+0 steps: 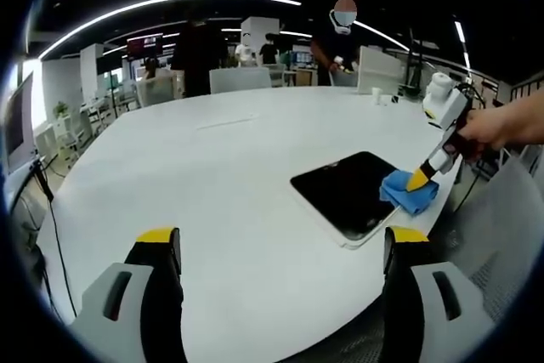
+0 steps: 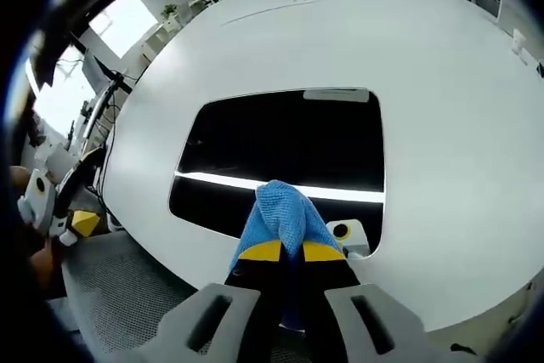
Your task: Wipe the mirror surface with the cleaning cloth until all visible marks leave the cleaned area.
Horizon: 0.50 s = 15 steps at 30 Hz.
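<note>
A dark rectangular mirror (image 1: pixel 353 193) with a white frame lies flat near the edge of the white table (image 1: pixel 221 176). In the right gripper view the mirror (image 2: pixel 280 150) reflects a bright ceiling strip. A blue cleaning cloth (image 2: pixel 280 210) is pinched in my right gripper (image 2: pixel 285 251), which is shut on it and presses it on the mirror's near edge. In the left gripper view that right gripper (image 1: pixel 421 180) holds the blue cloth (image 1: pixel 410 193) at the mirror's right corner. My left gripper (image 1: pixel 280 248) hovers open above the bare table, to the left of the mirror.
Several people and chairs stand beyond the table's far edge (image 1: pixel 255 82). A white cup (image 1: pixel 376 95) sits at the far right of the table. A grey mesh chair (image 2: pixel 127 295) sits below the table edge. My left gripper (image 2: pixel 68 218) shows at the left, held by a hand.
</note>
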Each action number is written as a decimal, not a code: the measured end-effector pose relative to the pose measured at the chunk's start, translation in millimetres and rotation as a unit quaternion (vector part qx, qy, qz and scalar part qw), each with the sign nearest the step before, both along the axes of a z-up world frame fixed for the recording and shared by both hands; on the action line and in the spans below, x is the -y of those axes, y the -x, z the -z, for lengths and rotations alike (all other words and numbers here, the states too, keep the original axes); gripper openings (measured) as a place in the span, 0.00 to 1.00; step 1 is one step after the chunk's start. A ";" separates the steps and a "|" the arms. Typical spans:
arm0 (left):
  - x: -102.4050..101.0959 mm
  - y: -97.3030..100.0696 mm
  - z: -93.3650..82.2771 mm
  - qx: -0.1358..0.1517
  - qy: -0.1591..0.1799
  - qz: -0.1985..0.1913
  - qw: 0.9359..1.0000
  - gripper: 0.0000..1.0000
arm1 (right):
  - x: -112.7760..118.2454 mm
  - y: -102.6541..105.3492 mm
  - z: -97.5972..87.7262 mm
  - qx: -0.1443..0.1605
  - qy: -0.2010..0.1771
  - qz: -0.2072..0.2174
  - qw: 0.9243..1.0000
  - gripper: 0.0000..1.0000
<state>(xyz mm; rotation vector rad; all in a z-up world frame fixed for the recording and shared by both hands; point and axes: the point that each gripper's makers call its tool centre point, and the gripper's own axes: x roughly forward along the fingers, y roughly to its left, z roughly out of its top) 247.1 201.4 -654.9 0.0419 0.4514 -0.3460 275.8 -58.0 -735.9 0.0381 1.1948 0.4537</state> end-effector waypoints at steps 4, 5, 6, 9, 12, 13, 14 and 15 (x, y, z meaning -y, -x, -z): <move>0.6 0.5 0.3 -0.001 -0.001 0.001 1.000 0.98 | 6.5 -1.9 -0.3 0.000 0.000 0.007 1.000 0.01; 0.6 0.6 0.5 -0.001 -0.002 0.001 1.000 0.97 | 7.7 -2.1 -0.4 0.000 -0.001 0.008 1.000 0.01; 0.7 0.5 0.5 -0.001 -0.002 0.001 1.000 0.98 | 9.3 -2.3 -0.7 0.000 -0.003 0.010 1.000 0.01; 0.5 0.3 0.5 -0.001 -0.001 0.001 1.000 0.98 | 12.1 -3.3 -0.7 0.001 -0.001 0.011 1.000 0.01; 0.3 0.1 0.3 0.000 -0.001 0.000 1.000 0.98 | 15.9 -6.3 0.9 0.002 0.001 0.013 1.000 0.01; 0.1 0.2 0.6 -0.001 -0.001 0.000 1.000 0.98 | 17.0 -7.5 1.6 0.002 0.001 0.014 1.000 0.01; 0.0 0.2 0.7 -0.001 -0.002 0.000 1.000 0.97 | 17.8 -8.3 2.2 0.002 0.001 0.014 1.000 0.01; 0.0 0.3 0.6 -0.001 -0.002 0.000 1.000 0.97 | 19.1 -9.4 3.0 0.003 0.003 0.013 1.000 0.01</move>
